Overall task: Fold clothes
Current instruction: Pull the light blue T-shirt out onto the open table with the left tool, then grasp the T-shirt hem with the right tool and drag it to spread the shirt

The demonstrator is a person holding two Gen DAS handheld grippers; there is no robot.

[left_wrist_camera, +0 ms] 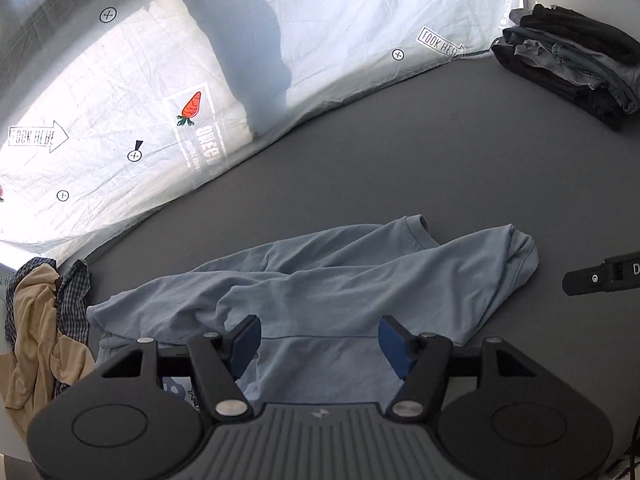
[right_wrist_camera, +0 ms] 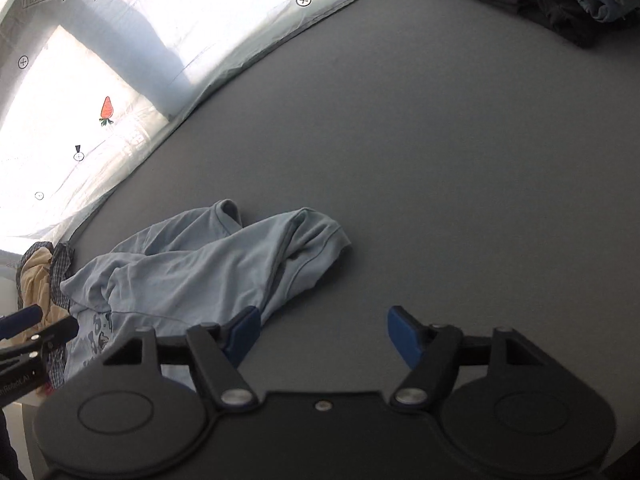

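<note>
A crumpled light blue T-shirt (left_wrist_camera: pixel 340 280) lies on the grey surface (left_wrist_camera: pixel 400 160), sleeves bunched toward the far side. My left gripper (left_wrist_camera: pixel 320 342) hovers open over its near part, the blue pads wide apart with cloth showing below them and no pinch. In the right wrist view the same shirt (right_wrist_camera: pixel 192 264) lies to the left. My right gripper (right_wrist_camera: pixel 324 330) is open over bare grey surface (right_wrist_camera: pixel 400 160), and its left pad overlaps the shirt's near right edge. A black finger (left_wrist_camera: pixel 588 280) of the right gripper pokes in from the right edge of the left wrist view.
A stack of folded dark and grey clothes (left_wrist_camera: pixel 572 64) sits at the far right. A heap of beige and checked garments (left_wrist_camera: pixel 44 320) lies at the left edge. A white printed sheet (left_wrist_camera: pixel 120 100) with carrots and arrows covers the far left side.
</note>
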